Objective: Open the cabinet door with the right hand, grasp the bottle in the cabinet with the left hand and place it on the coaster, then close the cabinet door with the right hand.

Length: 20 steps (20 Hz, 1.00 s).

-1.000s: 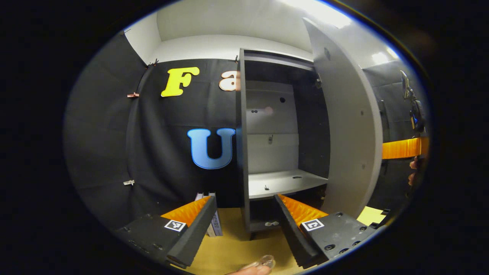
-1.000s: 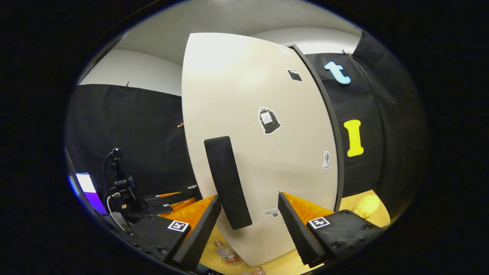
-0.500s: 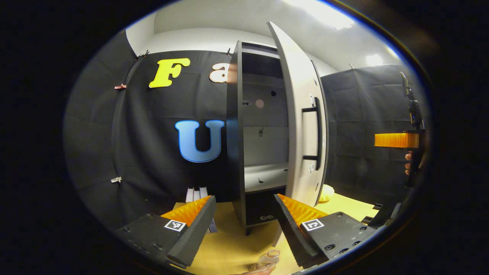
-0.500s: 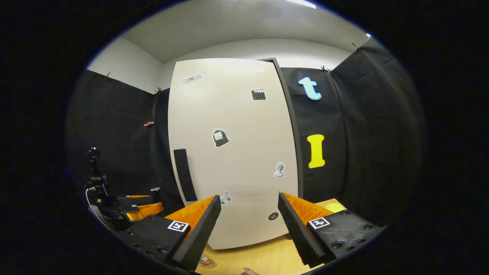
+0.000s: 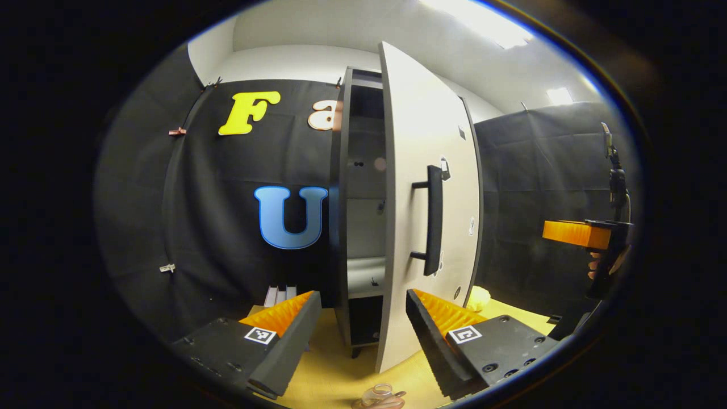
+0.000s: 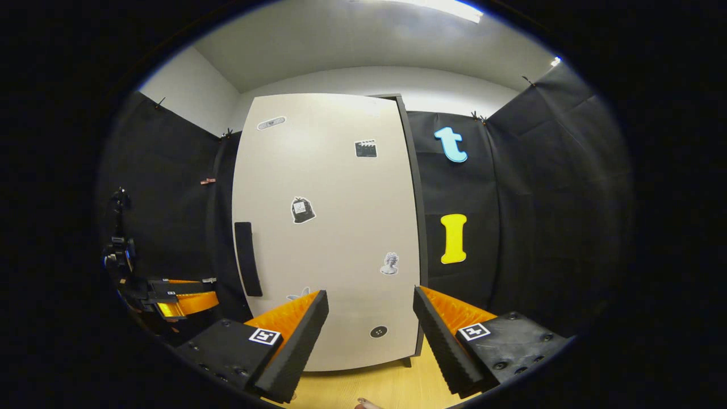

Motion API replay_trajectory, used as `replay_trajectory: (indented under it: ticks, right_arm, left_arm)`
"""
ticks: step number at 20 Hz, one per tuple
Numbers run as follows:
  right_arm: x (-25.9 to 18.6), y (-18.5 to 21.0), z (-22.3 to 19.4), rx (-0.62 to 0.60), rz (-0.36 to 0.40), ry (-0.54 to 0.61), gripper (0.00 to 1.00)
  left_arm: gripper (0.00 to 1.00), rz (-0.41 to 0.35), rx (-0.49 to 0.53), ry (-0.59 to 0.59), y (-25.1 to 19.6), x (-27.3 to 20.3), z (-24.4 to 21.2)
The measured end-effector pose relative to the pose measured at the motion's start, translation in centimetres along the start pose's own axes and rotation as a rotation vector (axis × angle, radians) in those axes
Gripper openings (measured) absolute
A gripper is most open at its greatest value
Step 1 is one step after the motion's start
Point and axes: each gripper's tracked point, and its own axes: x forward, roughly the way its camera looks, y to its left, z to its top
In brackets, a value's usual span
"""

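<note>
Left claw (image 5: 359, 335) was spread wide with nothing between its fingers, hovering over the yellow bench (image 5: 341, 378) and facing the cabinet (image 5: 355, 210). Cabinet door (image 5: 423, 193) was ajar in the left gripper view, a narrow gap showing a pale inner shelf (image 5: 363, 275) and the dark compartment below it. Black vertical door handle (image 5: 434, 218) stood on the outer face, untouched. Bottle (image 5: 379, 395) sat low at the bottom edge of the left gripper view, clear, just in front of the door's lower corner; the coaster could not be made out, so cannot tell whether it sat on one. Some upright books (image 5: 279, 295) stood behind the left claw's finger, near the cabinet's side. A pale yellow lump (image 5: 480, 296) lay on the bench beyond the door. Right claw (image 6: 369, 335) was also spread wide, gripping nothing, pointed at the door front (image 6: 326, 227), apart from it; handle (image 6: 247, 258) was off to its left. Stickers (image 6: 303, 209) dotted the door front. The other claw showed at far left (image 6: 179, 295) in the right gripper view, and at far right (image 5: 576, 234) in the left gripper view, held by a hand (image 5: 596, 267).
</note>
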Motion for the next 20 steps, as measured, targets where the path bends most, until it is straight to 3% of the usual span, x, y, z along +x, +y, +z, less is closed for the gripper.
replay_trajectory:
  ticks: [3,6,11,20]
  right_arm:
    - [0.6,0.2,-0.3,-0.038,0.027,-0.003,0.97]
    - [2.0,0.1,-0.5,-0.108,0.058,-0.003,0.98]
    - [4.9,1.8,-2.1,-0.054,0.120,0.034,0.97]
    - [7.2,1.6,-2.5,-0.047,0.101,0.031,0.97]
  left_arm:
    - [0.94,-0.016,-0.043,0.024,-1.0,0.4,-0.9]
    - [0.95,0.020,-0.087,0.054,-0.7,0.1,-1.3]
    - [0.94,0.104,-0.097,0.030,0.1,-1.6,-0.5]
    - [0.92,0.152,-0.120,0.049,0.8,-2.0,-1.3]
